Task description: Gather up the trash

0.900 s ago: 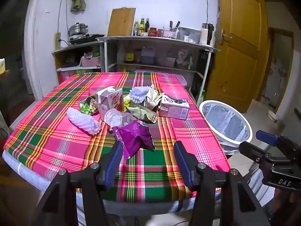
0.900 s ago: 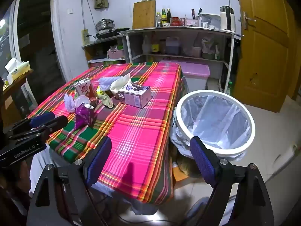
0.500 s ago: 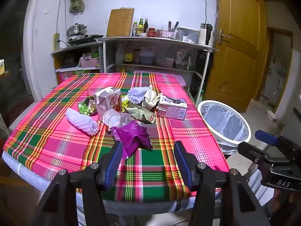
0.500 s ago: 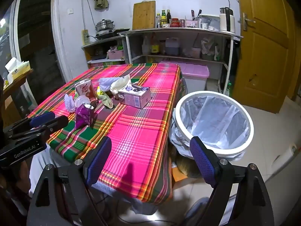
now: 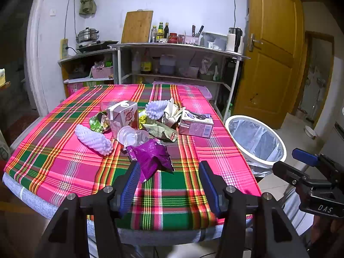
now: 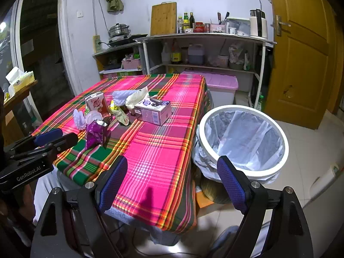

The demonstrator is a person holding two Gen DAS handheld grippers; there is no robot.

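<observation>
The left claw (image 5: 168, 185) hangs over the near edge of the table (image 5: 64, 161). Its two blue pads stand apart and nothing is between them. Just past its left pad lies a crumpled purple wrapper (image 5: 151, 158), close to the pad but not squeezed by it.

A bit farther on, to the left, lies a white foam net (image 5: 94, 137), and straight ahead is a squashed clear plastic cup (image 5: 133, 136). Behind the cup are a green snack bag (image 5: 99, 122), a tan wrapper (image 5: 161, 131) and a pink drink carton (image 5: 123, 116) standing up. To the right of them lies a purple box (image 5: 195, 124) on its side. Behind that pile sit a second foam net (image 5: 155, 109) and some crumpled paper (image 5: 172, 112). All the trash sits in one heap near the middle of the bright pink checked cloth.

The right claw (image 6: 172, 182) is opened very wide and holds nothing. It hangs over the right corner of the table, with its right pad in front of the trash bin (image 6: 243, 142). The bin stands on the floor just past that pad, right beside the table. It has a white rim and a clear bag inside.

Far behind the table are shelves (image 5: 172, 64) with bottles and a pot, and a yellow door (image 5: 273, 64) to the right.
</observation>
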